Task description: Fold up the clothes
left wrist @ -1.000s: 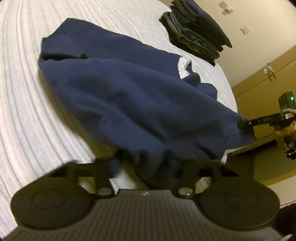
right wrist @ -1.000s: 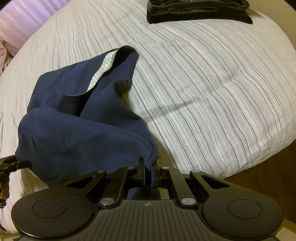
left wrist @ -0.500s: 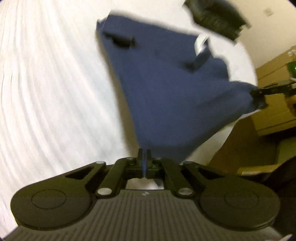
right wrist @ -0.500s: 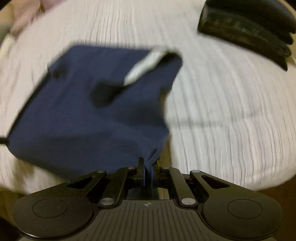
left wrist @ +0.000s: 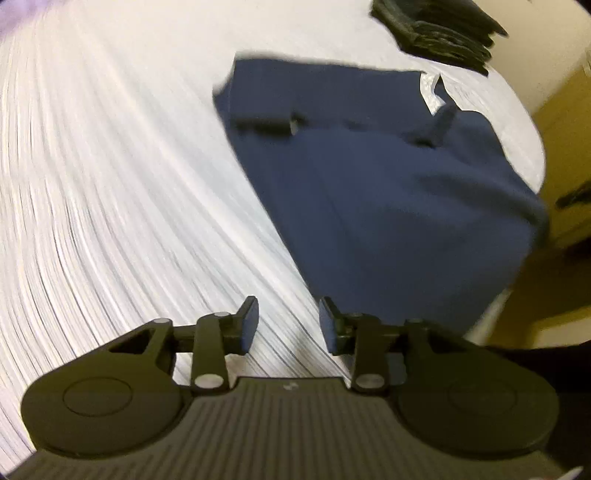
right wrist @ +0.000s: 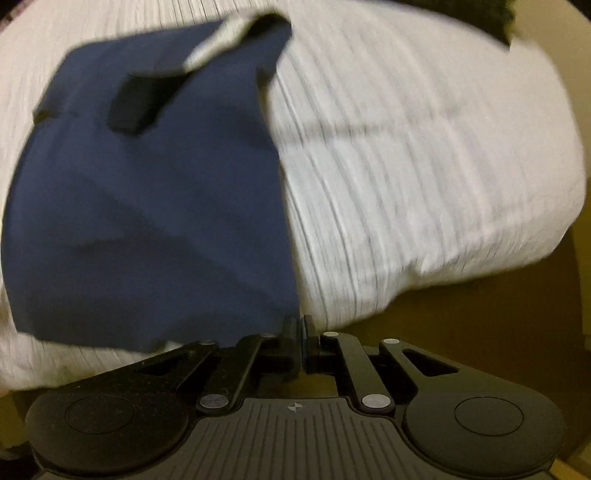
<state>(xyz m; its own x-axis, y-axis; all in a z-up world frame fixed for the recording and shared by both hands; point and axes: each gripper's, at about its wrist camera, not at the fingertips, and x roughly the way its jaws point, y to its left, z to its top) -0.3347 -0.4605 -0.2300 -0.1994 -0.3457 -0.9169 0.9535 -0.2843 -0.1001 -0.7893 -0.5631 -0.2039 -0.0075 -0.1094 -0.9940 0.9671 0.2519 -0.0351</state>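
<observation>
A navy blue garment (left wrist: 388, 177) lies spread on the white striped bed (left wrist: 110, 184), its near edge hanging at the bed's front edge. A pale inner band shows at its far end (left wrist: 430, 90). My left gripper (left wrist: 288, 321) hovers over bare bedding just left of the garment's near corner; its jaws are opening and nothing is between them. In the right wrist view the same garment (right wrist: 147, 192) fills the left half, and my right gripper (right wrist: 300, 328) is shut on its near right corner at the bed's edge.
A stack of dark folded clothes (left wrist: 439, 26) sits at the far side of the bed, also glimpsed as a dark stack (right wrist: 480, 14) in the right view. Tan wooden floor or furniture (right wrist: 480, 325) lies beyond the bed's front edge. Both views are motion-blurred.
My left gripper has let go of the garment's corner and opened, lifting away to the left. The garment has been drawn flatter across the bed. My right gripper keeps its pinch on the corner.
</observation>
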